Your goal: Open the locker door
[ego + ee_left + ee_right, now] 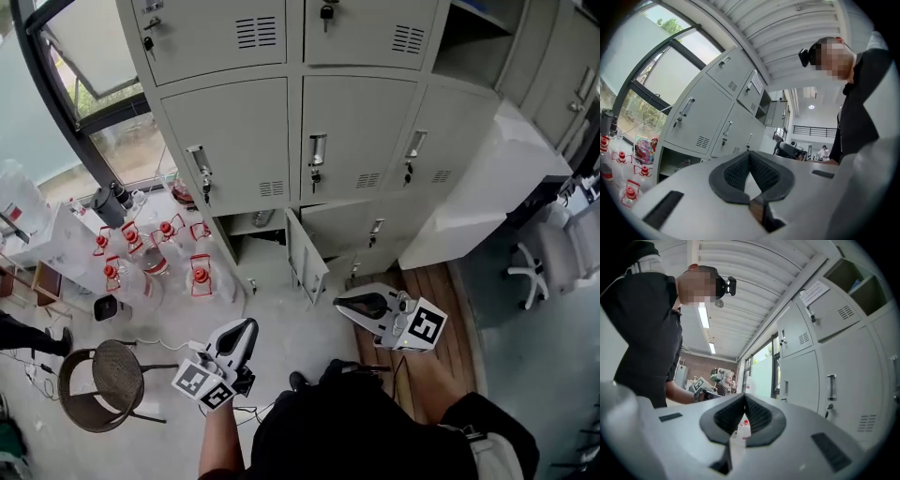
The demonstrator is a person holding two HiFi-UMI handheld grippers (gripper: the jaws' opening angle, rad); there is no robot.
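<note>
Right hand-held gripper (339, 302) near ajar locker door (306, 257)

A: "The lockers (234, 141) are showing matt, pale-grey painted metal; their handles (318, 150) are glinting like chrome."

B: "The floor planks (441, 300) are looking like bare wood, and the left gripper (749, 154) is wearing smooth white plastic with ribbed black pads (736, 172)."

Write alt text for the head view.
Seen from above, a person holds the left gripper and the right gripper, both shut and empty, before grey lockers. One bottom-row locker door stands ajar; red-capped bottles sit on the floor at left.
</note>
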